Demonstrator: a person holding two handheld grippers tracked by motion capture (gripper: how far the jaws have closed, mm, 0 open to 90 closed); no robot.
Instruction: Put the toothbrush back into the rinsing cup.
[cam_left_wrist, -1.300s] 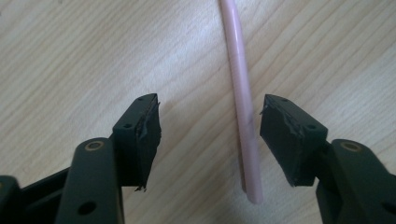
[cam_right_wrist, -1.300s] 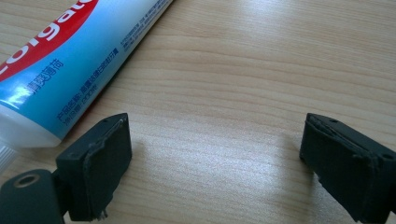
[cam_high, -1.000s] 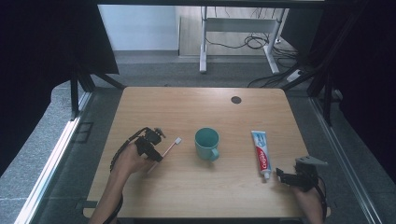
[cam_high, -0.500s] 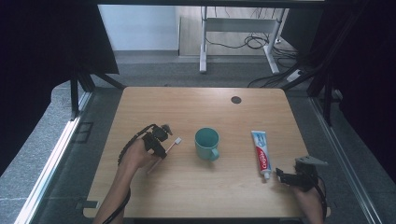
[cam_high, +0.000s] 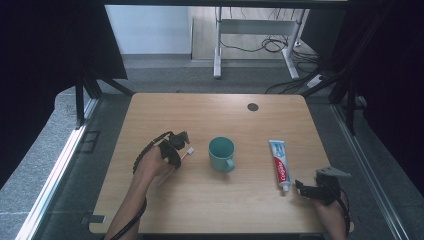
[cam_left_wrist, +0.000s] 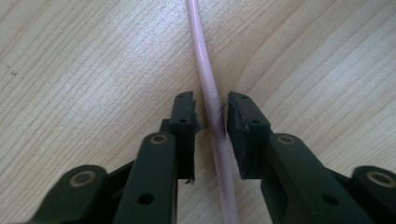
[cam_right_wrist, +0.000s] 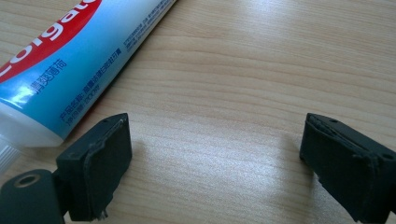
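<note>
Right gripper (cam_high: 311, 190) at table's (cam_high: 210, 210) 5 o'clock, jaws wide and empty, parked just beside toothpaste tube's (cam_high: 280, 162) cap end. Left gripper (cam_left_wrist: 210, 123) at 9 o'clock, jaws just closing astride pink toothbrush (cam_left_wrist: 208, 88) handle lying flat, right pad touching, left not yet; presumably for lifting. Teal mug (cam_high: 221, 153) at centre, upright, probably destination.
</note>
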